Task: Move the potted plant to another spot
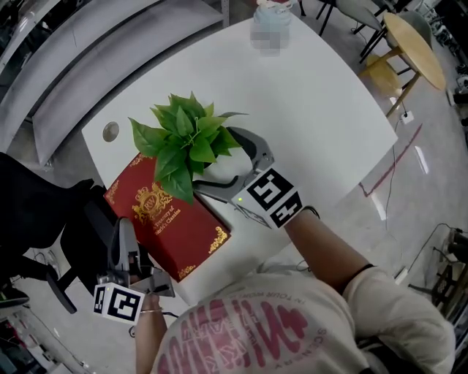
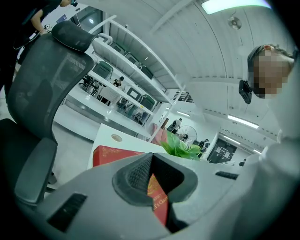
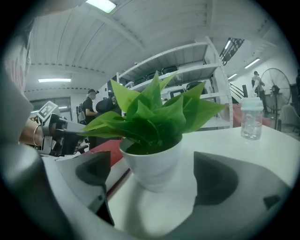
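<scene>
Right tool [image 3: 152, 185] spread wide, potted plant [image 3: 152, 157] upright between its jaws, untouched, on white table [image 3: 262, 150].

In the head view the leaves of the potted plant [image 1: 186, 139] hide its pot and part of the right gripper [image 1: 216, 159]. At 12 o'clock the bottle [image 1: 275, 10] is cut by the top edge. Gold print on the red box [image 1: 175, 226] is too small to read

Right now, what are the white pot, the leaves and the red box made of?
Pot: smooth white with a soft sheen, likely ceramic or plastic. Leaves: even, glossy green, possibly plastic, though they could be real. Red box: flat faces, sharp edges, gold print, probably coated card.
</scene>
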Available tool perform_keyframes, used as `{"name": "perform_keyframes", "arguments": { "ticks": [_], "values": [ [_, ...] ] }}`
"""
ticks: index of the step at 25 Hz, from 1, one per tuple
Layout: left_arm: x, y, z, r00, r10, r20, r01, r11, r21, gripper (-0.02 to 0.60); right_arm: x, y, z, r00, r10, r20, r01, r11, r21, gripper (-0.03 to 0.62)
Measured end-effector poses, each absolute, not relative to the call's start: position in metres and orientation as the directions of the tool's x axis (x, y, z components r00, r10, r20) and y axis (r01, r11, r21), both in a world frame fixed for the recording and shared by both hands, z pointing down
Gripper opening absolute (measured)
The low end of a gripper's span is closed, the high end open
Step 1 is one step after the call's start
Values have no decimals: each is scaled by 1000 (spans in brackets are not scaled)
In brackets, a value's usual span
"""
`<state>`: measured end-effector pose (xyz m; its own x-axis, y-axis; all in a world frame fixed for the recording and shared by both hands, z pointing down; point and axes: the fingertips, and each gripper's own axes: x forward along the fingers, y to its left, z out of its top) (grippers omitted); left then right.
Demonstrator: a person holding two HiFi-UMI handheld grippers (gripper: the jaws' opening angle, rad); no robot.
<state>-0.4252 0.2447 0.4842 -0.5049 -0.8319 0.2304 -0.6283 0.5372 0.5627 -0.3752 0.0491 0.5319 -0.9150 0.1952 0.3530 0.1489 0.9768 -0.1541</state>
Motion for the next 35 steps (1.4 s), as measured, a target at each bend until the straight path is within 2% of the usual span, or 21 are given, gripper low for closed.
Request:
{"name": "perform_keyframes", "arguments": {
  "ticks": [23, 29, 35],
  "values": [
    [-434, 249, 493, -522, -819, 239, -604, 552, 574, 3, -419, 52, 524, -923, 212, 321, 164, 972, -168, 543],
    [-434, 241, 480, -505, -836, 215, -627, 527, 574, 3, -408, 42, 520, -926, 195, 324, 111, 959, -262, 532],
    [-415, 213, 457, -454, -878, 155, -673, 451, 586, 3, -363, 20, 494, -945, 129, 299, 40, 957, -288, 531]
  ]
}}
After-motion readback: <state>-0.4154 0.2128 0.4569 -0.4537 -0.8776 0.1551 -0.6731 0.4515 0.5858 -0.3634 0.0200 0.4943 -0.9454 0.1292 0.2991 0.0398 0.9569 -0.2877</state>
